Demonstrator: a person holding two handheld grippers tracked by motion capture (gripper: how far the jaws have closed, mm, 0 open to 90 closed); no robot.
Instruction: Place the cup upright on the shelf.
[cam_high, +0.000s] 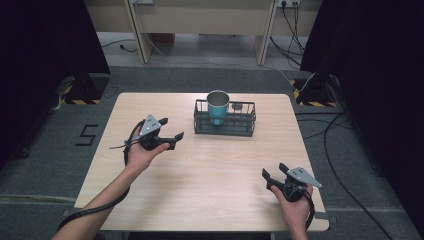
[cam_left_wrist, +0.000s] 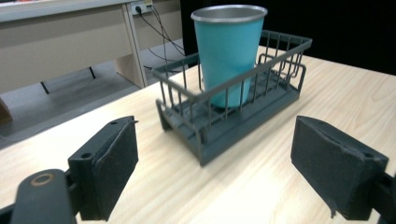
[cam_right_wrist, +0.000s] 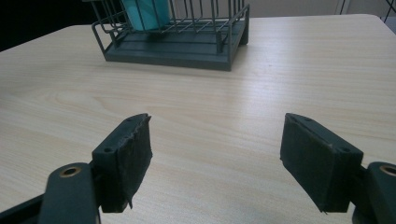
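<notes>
A teal cup (cam_high: 218, 106) stands upright in the left end of a dark wire basket (cam_high: 240, 125) at the far middle of the wooden table (cam_high: 210, 180). The left gripper (cam_high: 171, 134) is held above the table just left of the basket, its jaws spread wide and empty, pointing at the cup. The right gripper (cam_high: 272, 174) is near the front right corner, well apart from the basket, jaws likewise wide apart with nothing between them

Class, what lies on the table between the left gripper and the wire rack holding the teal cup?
Nothing: bare wooden table separates the left gripper from the rack, seen in the left gripper view.
</notes>
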